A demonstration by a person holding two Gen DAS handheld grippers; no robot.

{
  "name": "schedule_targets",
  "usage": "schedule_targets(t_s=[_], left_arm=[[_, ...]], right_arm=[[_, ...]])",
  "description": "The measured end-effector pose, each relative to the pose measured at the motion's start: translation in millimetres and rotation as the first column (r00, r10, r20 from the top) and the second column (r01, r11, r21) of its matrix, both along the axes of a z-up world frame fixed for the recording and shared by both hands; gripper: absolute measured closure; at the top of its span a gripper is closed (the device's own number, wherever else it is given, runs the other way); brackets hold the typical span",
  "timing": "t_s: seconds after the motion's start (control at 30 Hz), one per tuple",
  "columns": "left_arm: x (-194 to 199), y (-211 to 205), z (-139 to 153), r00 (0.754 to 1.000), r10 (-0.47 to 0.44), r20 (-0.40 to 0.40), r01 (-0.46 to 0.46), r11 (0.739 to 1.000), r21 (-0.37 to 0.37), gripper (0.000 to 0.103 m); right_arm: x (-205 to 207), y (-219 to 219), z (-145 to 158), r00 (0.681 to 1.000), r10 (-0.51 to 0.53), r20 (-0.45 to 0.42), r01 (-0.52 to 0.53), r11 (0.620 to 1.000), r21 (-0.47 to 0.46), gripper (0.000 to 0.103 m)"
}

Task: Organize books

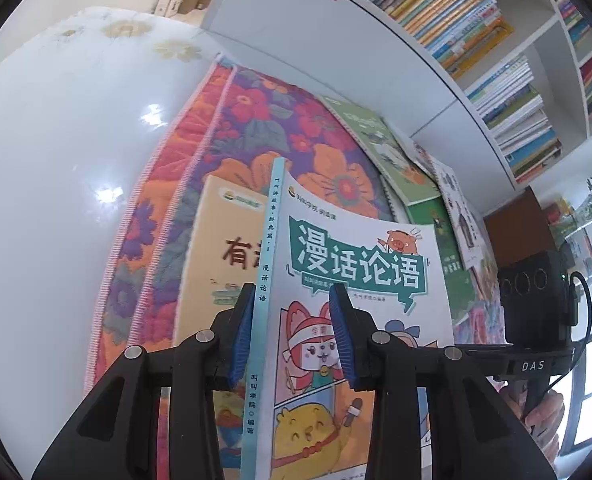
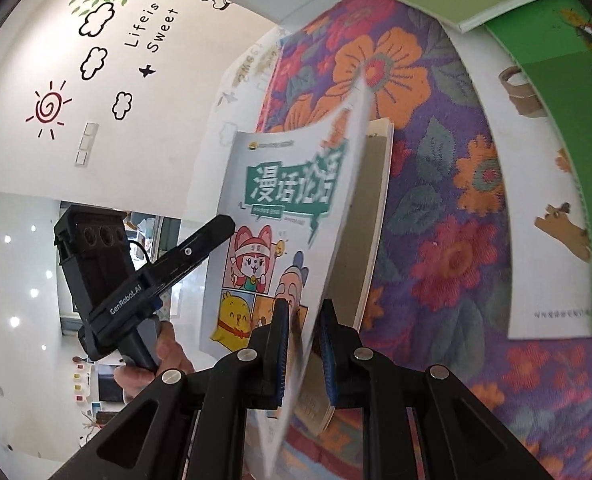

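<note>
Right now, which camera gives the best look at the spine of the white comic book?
The left wrist view. The white comic book stands between the jaws with its light blue spine facing the camera, its lettering sharp. The right wrist view shows the same book from the cover side, edge blurred, spine hidden.

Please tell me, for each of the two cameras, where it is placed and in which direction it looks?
Left wrist: sits on the left gripper, looks along its fingers, across the white comic book to the floral rug and bookshelf; the right gripper shows.
Right wrist: sits on the right gripper, looks over the same book to the rug and wall; the left gripper shows.
Shared: book, rug, green books.
</note>
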State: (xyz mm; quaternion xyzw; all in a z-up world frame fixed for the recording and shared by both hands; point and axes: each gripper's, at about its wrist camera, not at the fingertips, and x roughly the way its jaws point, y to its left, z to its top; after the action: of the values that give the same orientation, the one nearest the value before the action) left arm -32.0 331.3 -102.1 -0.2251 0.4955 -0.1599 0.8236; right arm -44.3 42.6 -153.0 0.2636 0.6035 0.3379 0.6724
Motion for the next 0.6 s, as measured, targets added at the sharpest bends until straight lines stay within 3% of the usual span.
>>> schedule_targets(t_s=[0.4,0.6], left_arm=[[-5,19,-4,0.999,0.05,-0.017,-0.051,0.999,-0.015,0.071],[-3,20,-10,0.997,0.072,-0.041,-0.071,0.996,0.048,0.071]], right_arm=[[0,6,-16,0.999,0.019,-0.027,-0.019,1.0,-0.002,0.086],[-2,12,-19,0.999,0.028,-0.032,-0.028,1.0,0.009,0.086]])
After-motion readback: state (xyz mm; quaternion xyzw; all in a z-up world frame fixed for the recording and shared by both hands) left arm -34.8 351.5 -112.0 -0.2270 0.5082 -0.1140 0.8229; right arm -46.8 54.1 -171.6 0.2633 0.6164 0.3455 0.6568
